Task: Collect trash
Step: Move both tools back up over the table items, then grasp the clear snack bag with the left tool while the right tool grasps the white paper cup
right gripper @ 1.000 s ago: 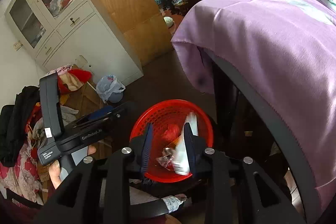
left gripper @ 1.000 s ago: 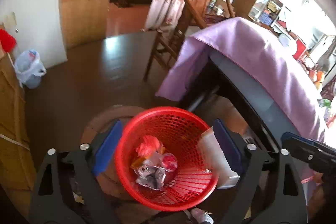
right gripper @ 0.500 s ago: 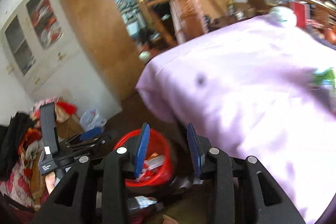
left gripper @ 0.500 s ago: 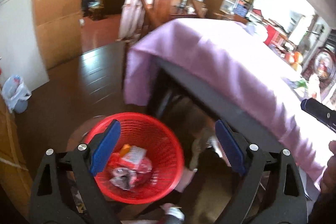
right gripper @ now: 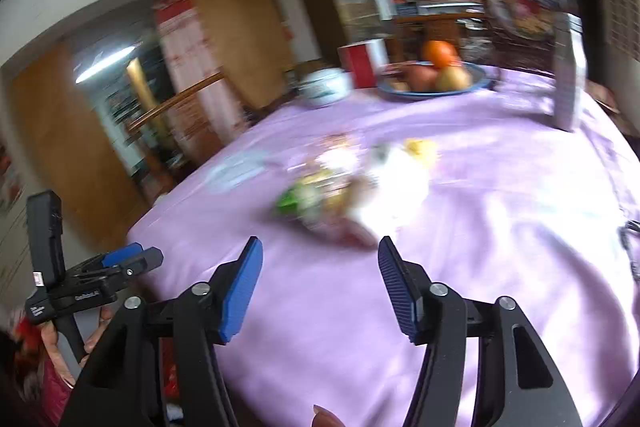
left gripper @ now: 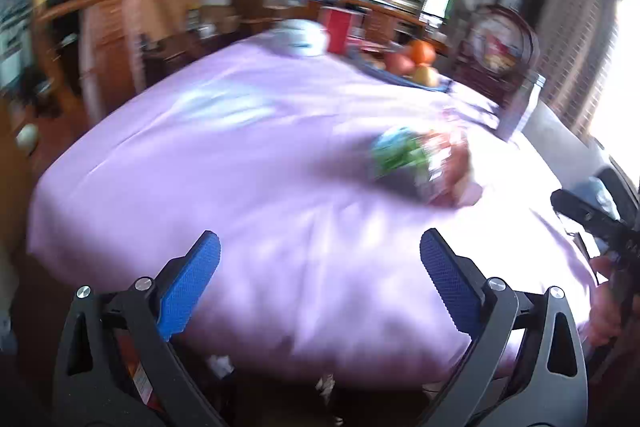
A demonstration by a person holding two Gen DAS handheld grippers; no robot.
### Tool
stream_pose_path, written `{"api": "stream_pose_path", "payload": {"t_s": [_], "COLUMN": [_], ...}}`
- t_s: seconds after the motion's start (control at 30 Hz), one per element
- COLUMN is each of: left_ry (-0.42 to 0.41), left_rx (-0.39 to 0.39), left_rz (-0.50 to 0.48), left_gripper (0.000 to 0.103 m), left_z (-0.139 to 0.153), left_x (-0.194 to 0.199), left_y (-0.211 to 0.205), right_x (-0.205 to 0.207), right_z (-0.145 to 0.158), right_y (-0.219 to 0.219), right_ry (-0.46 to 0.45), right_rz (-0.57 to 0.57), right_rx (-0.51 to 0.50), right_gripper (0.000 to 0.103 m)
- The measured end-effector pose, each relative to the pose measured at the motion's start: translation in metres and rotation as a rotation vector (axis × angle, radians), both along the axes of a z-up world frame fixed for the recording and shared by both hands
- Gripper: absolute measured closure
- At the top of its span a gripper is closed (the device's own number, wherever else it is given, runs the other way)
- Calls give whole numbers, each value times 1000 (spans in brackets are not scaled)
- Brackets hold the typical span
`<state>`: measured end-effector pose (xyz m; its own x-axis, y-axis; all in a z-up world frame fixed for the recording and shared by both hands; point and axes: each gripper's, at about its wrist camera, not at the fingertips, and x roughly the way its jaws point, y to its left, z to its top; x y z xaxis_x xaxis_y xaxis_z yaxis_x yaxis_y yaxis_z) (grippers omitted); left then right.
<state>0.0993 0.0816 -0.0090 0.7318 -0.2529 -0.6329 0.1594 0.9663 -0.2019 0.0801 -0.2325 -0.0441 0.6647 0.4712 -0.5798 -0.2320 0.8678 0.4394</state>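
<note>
So the trash pile [right gripper: 352,187] is sitting out in the middle of the lilac-covered surface [right gripper: 500,247], and honestly it's smeared by motion blur. What I can make out: a heap of crumpled wrappers, a green bit on the left, something white and crinkly on the right, a yellow scrap behind it, reddish-brown stuff at the front. From my left wrist view the same pile [left gripper: 420,163] reads as green next to red-and-clear plastic. I can't tell the individual pieces apart.

My left claw [left gripper: 320,283] is spread wide with nothing between the blue pads, the jaws opening. My right claw [right gripper: 320,287] is about half spread, also opening, and empty too. The pile lies ahead of both, well clear of the pads.

Behind the trash there's a blue fruit bowl [right gripper: 428,83], a white pot [right gripper: 324,85] and a red box [right gripper: 360,65] at the far edge.

Compared with a second ago: back then both cameras looked down into the red basket on the floor, and my right claw was pinched on a white wrapper over it. Now the basket is out of both views, the wrapper's gone and I'm looking at the tabletop.
</note>
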Motion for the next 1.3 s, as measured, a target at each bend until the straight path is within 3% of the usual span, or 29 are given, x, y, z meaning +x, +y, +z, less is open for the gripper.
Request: {"api": "stream_pose_path", "payload": {"t_s": [0.23,0.37,0.43,0.47,0.5,0.73,0.93,1.03,1.2,1.3], "left_ry": [-26,24,51,83,104,17,-67,-97,-106,-97], "left_rx": [26,-3,-56,-92,-134,-231,-220,-236,-259,-265], "left_rz": [-183,-232,-269,-300,-317,-225,-120,-86,-89,-101], "left_gripper": [7,10,38,68,88,90,90,90,90,90], "left_z": [11,-1,-6,-9,-10,26,47,50,47,44], "left_x": [96,135,146,152,155,137,113,106,113,125], "left_y": [-101,-124,-124,-122,-117,-48,2,20,33,33], "right_x": [71,106,118,122,123,132,138,141,150,153], "right_z": [-39,-61,-72,-75,-75,-76,-74,-75,-80,-85], "right_y": [-35,-28,-28,-26,-23,-9,23,45,91,89], "right_ry": [123,203,246,262,268,276,279,285,249,270], "right_rz": [-115,-111,-105,-99,-93,-61,-19,6,64,61], "right_rx": [75,136,176,186,191,182,172,106,-136,-126], "right_gripper": [31,30,29,29,29,24,20,18,16,22]}}
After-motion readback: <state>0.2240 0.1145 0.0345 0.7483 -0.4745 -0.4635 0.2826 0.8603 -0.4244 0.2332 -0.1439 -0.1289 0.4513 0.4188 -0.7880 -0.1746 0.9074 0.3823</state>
